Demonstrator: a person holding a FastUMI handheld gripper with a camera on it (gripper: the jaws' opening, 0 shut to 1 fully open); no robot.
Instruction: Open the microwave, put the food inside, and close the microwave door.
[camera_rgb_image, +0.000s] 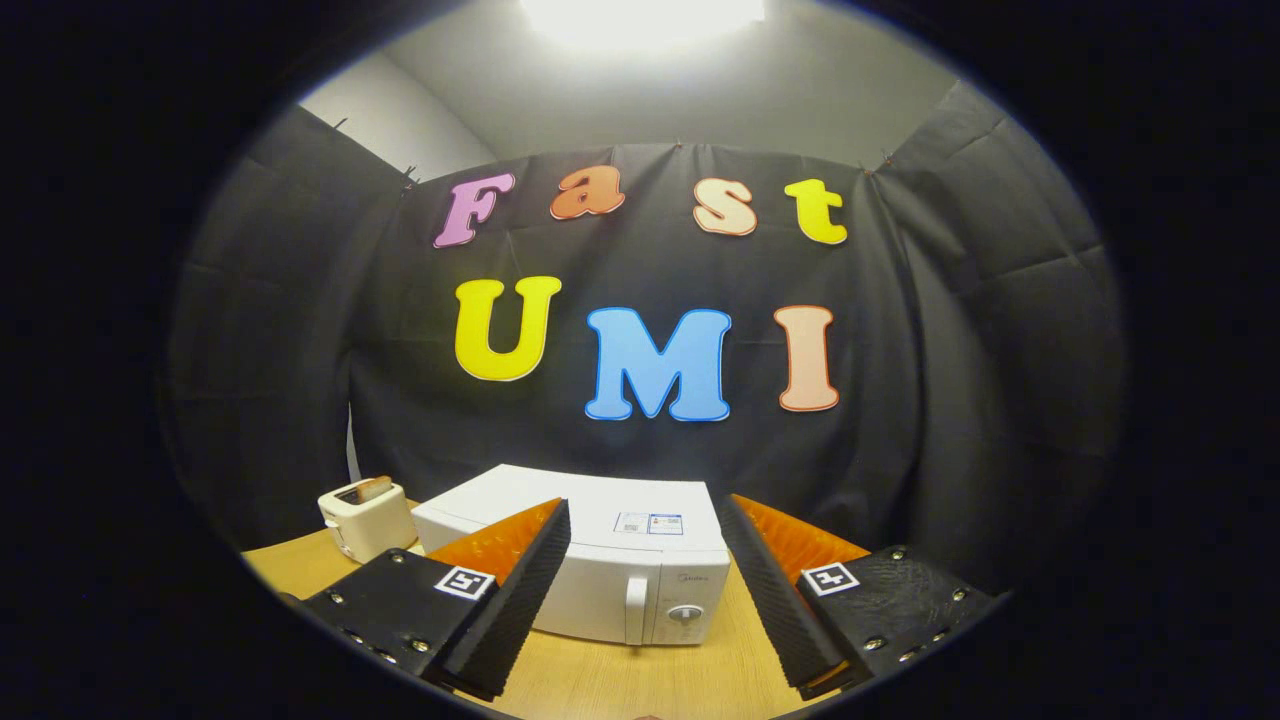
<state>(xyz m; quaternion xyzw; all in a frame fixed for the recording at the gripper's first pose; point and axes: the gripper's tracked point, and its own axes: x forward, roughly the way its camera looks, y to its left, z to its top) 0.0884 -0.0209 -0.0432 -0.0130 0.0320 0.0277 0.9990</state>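
Microwave (640, 575) stands shut on the tabletop (620, 680) just ahead of the spread, empty gripper (640, 590); its stiff hinged door likely pulls best at the vertical handle (634, 610).

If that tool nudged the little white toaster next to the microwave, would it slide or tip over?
Probably slide: the toaster looks squat and sits flat on the smooth wooden table. It seems light beside the microwave, so a high push might rock it, and the bread poking out could shift. The tool is open, well short of it.
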